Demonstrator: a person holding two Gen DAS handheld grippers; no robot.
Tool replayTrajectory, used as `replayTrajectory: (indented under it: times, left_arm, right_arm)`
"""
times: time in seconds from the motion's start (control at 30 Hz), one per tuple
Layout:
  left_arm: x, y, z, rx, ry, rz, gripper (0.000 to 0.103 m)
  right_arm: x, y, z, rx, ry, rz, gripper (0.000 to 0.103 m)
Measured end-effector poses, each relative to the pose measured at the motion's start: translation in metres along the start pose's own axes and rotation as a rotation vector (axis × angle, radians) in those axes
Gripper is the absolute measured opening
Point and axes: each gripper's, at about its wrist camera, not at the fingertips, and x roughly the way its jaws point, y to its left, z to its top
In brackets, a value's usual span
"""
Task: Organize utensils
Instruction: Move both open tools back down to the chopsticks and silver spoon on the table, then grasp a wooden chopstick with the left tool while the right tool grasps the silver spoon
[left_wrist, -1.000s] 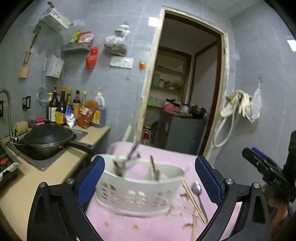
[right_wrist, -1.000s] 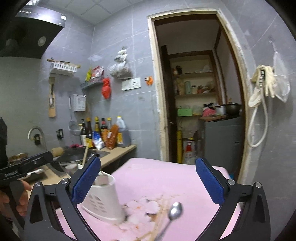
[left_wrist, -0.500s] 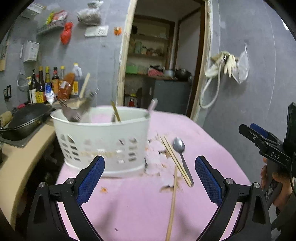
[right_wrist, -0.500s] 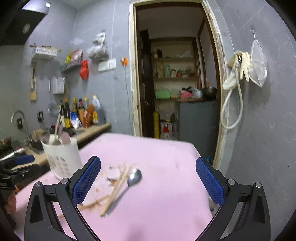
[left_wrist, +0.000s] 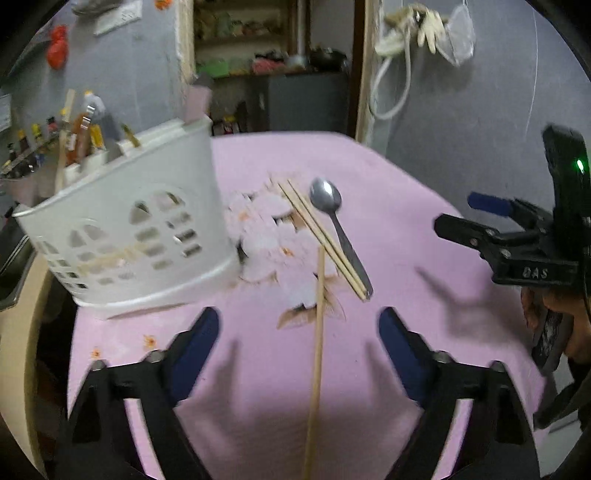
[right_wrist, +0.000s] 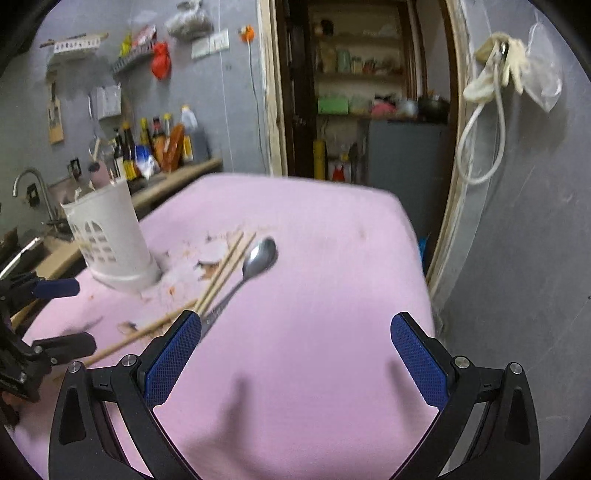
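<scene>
The left gripper hovers low over the pink worktop, jaws wide and holding nothing. A single chopstick runs between them toward 12 o'clock. Beyond its tip lie a pair of chopsticks and, just beside them at 1 o'clock, a metal spoon. A white basket of utensils stands at 10 o'clock. The right gripper also hangs with jaws wide and bare; the spoon lies at its 11 o'clock.
</scene>
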Motion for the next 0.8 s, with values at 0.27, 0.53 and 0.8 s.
replayTrajectory:
  times: [0.27,0.53,0.8]
  left_arm:
    - [0.038,-0.010,0.004,0.064,0.152,0.017,0.033]
    - [0.052,-0.008,0.014,0.091,0.159,0.053,0.016]
    - [0.044,0.022,0.011,-0.071,0.129,0.014,0.004]
  right_arm:
    - [0.045,0.003,0.004,-0.038,0.163,0.027,0.077]
    - [0.091,0.003,0.032,-0.048,0.222,0.068,0.075]
    - [0.132,0.017,0.050,-0.077,0.265,0.061,0.067]
